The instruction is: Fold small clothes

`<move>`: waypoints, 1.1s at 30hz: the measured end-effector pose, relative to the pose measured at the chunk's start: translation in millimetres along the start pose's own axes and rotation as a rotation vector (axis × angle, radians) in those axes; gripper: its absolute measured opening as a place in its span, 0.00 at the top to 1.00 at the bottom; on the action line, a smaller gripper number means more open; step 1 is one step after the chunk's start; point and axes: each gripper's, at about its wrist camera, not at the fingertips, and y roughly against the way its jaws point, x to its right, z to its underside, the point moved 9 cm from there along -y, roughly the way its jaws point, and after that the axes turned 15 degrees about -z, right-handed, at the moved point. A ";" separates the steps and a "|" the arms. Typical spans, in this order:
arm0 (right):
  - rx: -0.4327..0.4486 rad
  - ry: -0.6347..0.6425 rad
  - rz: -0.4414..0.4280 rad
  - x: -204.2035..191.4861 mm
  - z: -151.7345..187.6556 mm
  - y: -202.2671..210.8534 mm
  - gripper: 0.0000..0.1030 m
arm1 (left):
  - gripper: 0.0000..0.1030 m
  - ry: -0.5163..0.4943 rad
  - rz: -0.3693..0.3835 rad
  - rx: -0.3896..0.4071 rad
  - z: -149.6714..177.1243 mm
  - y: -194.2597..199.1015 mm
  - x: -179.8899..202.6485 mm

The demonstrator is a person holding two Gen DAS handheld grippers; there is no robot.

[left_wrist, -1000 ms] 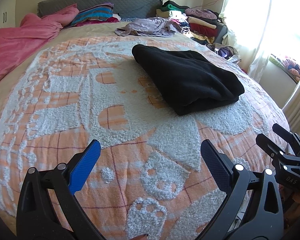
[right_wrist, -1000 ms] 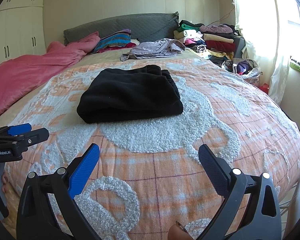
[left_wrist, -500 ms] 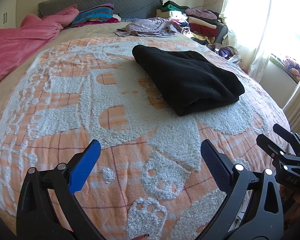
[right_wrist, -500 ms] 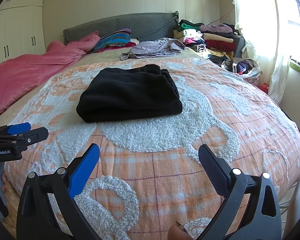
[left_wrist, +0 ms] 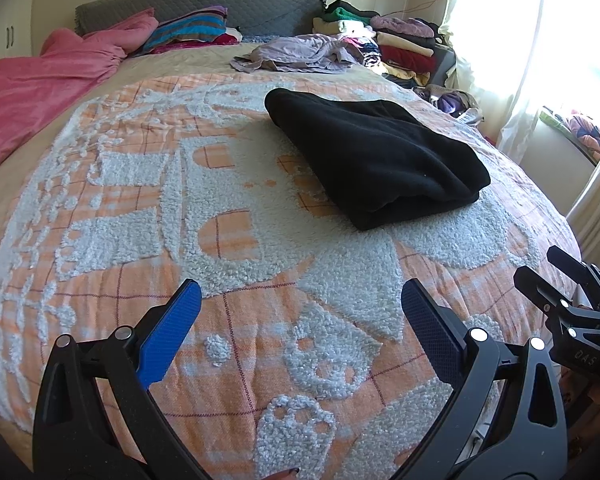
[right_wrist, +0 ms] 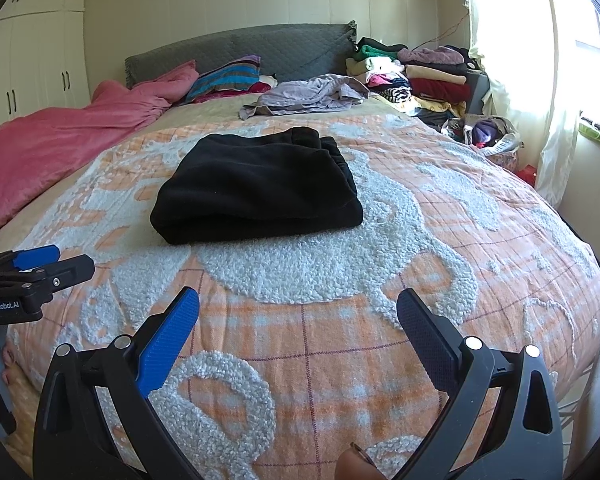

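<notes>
Still folded black garment [left_wrist: 376, 164], both tools unmoved, spread wide

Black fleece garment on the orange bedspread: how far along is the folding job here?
Done: the black fleece garment lies folded in a compact stack on the orange-and-white tufted bedspread. In hand: nothing; left gripper and right gripper are both open and empty. Left: the crumpled lilac garment near the headboard looks unfolded.

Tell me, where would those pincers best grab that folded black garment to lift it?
Probably the thick rounded fold of the black garment, the edge nearest the right gripper. Come in low from the front: there the layers join, whereas the far edge shows loose separate ends that could spill open.
</notes>
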 end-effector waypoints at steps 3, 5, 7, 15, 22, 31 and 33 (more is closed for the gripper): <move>-0.001 0.002 0.001 0.2 -0.5 -0.5 0.04 | 0.09 -0.002 -0.002 0.000 0.0 -0.2 -0.4; 0.000 0.001 0.001 0.2 -0.7 -0.3 0.04 | 0.09 0.000 0.000 -0.001 0.0 -0.1 -0.1; 0.001 0.003 0.002 0.2 -1.2 -0.4 0.04 | 0.09 -0.001 -0.002 -0.002 0.4 -0.3 -0.6; -0.005 -0.002 0.006 1.7 0.8 0.2 0.04 | 0.09 -0.001 0.004 -0.011 2.8 -2.5 -1.3; -0.013 -0.065 0.056 20.1 5.1 3.0 0.04 | 0.09 0.011 -0.007 -0.035 3.7 -8.2 -2.9; 0.077 -0.370 0.549 207.2 27.2 93.4 0.04 | 0.09 0.275 -0.142 -0.107 -21.8 -33.2 -137.6; 0.075 -0.442 0.730 272.4 44.9 134.1 0.04 | 0.09 0.351 -0.256 -0.116 -32.4 -39.1 -205.9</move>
